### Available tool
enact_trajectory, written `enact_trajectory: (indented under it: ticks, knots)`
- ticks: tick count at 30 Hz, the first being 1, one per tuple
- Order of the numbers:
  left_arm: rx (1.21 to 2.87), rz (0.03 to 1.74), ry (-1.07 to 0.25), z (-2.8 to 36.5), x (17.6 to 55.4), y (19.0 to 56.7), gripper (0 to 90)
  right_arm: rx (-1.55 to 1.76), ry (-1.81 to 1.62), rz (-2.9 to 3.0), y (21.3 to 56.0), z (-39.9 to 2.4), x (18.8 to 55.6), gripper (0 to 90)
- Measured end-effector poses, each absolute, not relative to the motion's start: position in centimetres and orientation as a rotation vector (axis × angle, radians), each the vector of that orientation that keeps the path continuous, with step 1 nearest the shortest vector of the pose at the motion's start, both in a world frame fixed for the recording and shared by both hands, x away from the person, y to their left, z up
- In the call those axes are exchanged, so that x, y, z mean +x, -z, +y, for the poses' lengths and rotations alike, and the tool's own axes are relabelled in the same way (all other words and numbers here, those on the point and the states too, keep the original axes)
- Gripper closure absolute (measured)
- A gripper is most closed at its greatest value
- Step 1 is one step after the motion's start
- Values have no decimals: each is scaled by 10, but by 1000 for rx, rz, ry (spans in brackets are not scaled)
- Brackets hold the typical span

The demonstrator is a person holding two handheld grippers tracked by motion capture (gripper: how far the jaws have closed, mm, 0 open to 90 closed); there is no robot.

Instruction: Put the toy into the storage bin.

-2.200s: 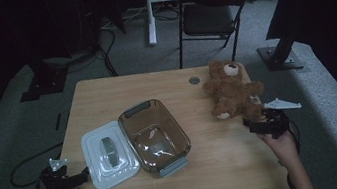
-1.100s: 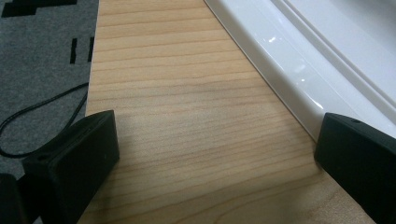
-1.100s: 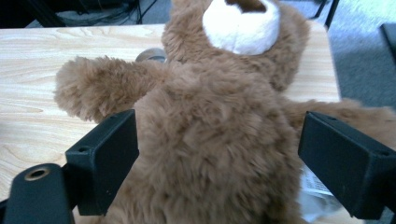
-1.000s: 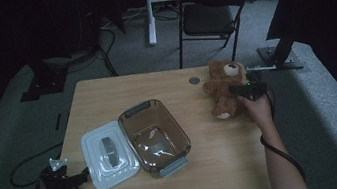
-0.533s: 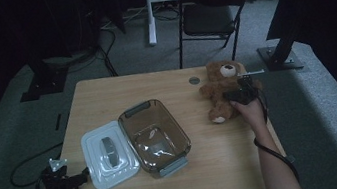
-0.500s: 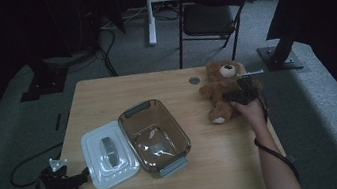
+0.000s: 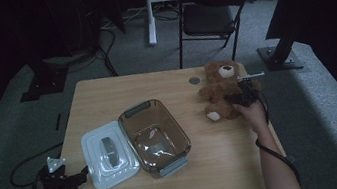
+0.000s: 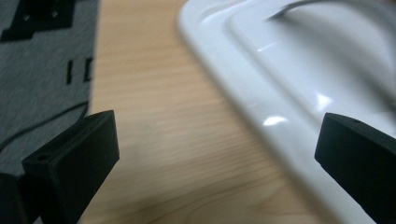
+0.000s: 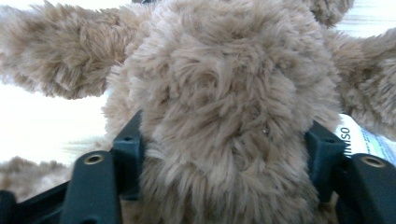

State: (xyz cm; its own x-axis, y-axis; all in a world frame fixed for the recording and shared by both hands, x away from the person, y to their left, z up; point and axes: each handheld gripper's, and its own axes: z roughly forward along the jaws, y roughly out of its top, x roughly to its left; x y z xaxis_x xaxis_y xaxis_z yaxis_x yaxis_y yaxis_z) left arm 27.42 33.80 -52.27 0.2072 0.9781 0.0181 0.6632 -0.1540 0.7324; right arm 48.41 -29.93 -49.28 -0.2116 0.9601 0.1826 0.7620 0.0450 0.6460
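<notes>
Between my right gripper's fingers, which have just been closing, sits the teddy bear's soft belly, lying at the table's far right edge. If they pinch only fur, I think it could slip out. My left gripper's fingers are spread wide beside the white lid.

Teddy bear: tan-brown plush, pale muzzle and pale foot sole; white tag with dark print by it in the right gripper view. Table: light wood grain. On it, left of the bear: container clear smoky brown with grey-blue clips, lid glossy white, grey handle. Both grippers' jaws black. Carpet grey. Chair beyond the table black.
</notes>
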Motion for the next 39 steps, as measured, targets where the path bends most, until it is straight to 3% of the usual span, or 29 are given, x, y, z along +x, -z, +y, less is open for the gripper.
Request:
enact_trajectory:
  ticks: [9,20,39]
  knots:
    - [1972,1346,-612,292,283,504,6,1699,-924,2072,491,-298,482,450]
    - [2057,1161,-567,235,303,494,6,1603,-923,2061,475,-288,471,669]
    - [2132,1100,-508,203,315,502,6,1524,-1110,2026,451,-296,440,728]
